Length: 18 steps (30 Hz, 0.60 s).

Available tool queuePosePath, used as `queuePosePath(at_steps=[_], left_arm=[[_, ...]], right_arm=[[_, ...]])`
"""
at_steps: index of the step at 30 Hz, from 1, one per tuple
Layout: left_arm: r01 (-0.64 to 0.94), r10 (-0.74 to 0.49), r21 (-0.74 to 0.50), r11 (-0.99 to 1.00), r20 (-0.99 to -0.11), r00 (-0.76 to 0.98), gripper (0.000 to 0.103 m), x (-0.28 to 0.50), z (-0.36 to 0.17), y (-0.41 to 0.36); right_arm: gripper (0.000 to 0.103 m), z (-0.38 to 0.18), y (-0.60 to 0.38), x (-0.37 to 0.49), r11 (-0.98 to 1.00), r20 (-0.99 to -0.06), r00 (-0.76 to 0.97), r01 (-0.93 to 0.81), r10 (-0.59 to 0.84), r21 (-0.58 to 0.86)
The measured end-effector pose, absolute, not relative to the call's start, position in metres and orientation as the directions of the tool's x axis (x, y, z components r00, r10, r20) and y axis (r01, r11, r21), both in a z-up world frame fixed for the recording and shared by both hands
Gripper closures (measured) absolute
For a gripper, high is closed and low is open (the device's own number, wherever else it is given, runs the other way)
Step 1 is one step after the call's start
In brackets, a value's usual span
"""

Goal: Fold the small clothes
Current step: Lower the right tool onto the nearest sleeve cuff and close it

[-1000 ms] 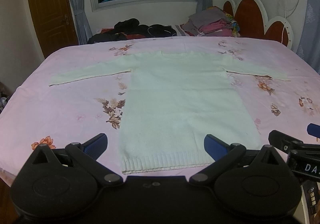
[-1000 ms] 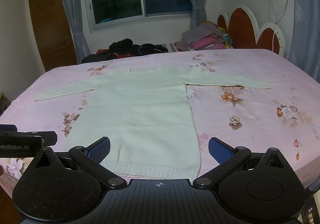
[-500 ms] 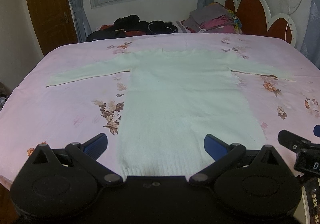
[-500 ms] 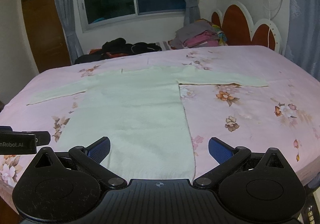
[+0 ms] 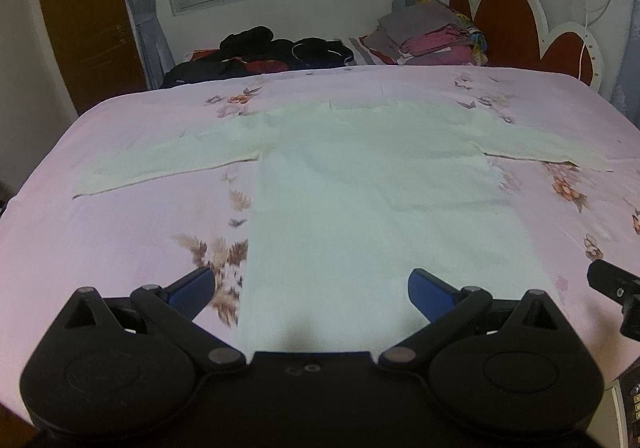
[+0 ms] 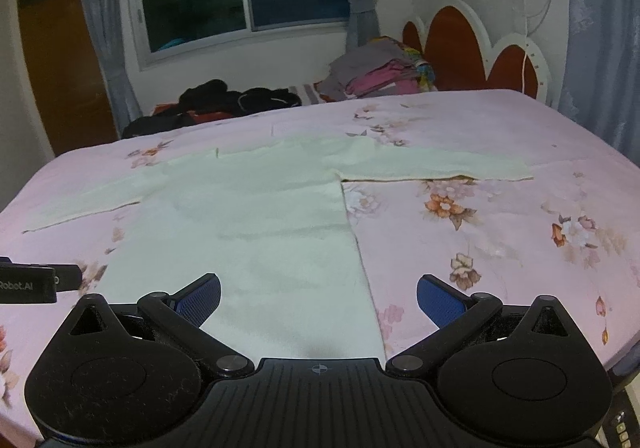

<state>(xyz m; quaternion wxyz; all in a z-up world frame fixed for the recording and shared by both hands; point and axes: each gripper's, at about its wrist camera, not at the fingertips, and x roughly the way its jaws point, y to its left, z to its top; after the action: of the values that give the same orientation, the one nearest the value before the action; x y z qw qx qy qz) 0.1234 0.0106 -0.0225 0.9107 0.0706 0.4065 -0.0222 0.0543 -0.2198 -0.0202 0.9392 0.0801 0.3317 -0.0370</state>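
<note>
A pale green sweater [image 5: 372, 216] lies flat on the pink floral bed [image 5: 120, 232], sleeves spread out to both sides. The left gripper [image 5: 310, 290] has its fingers wide apart over the sweater's left lower edge. The right gripper [image 6: 318, 298] has its fingers spread wide, straddling the right side edge near the hem.

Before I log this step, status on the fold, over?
Left tool open, right tool open, both empty. Pale sweater flat on the bedsheet, sleeves spread, unfolded. Nothing in the way.
</note>
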Motion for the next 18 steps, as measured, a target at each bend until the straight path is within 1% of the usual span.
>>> queuePosePath(at_steps=[10, 14, 18], left_arm=[[0.135, -0.016, 0.1, 0.986, -0.744, 0.668, 0.0, 0.196, -0.028, 0.027], [0.136, -0.015, 0.103, 0.985, -0.743, 0.669, 0.0, 0.224, -0.034, 0.026], [0.132, -0.028, 0.076, 0.988, -0.764, 0.645, 0.0, 0.247, -0.047, 0.024]], right_arm=[[0.0, -0.025, -0.23, 0.113, 0.969, -0.646, 0.76, 0.209, -0.074, 0.134], [0.0, -0.025, -0.245, 0.137, 0.961, -0.635, 0.765, 0.243, -0.107, 0.13], [0.0, -0.03, -0.273, 0.159, 0.948, -0.632, 0.766, 0.277, -0.12, 0.154]])
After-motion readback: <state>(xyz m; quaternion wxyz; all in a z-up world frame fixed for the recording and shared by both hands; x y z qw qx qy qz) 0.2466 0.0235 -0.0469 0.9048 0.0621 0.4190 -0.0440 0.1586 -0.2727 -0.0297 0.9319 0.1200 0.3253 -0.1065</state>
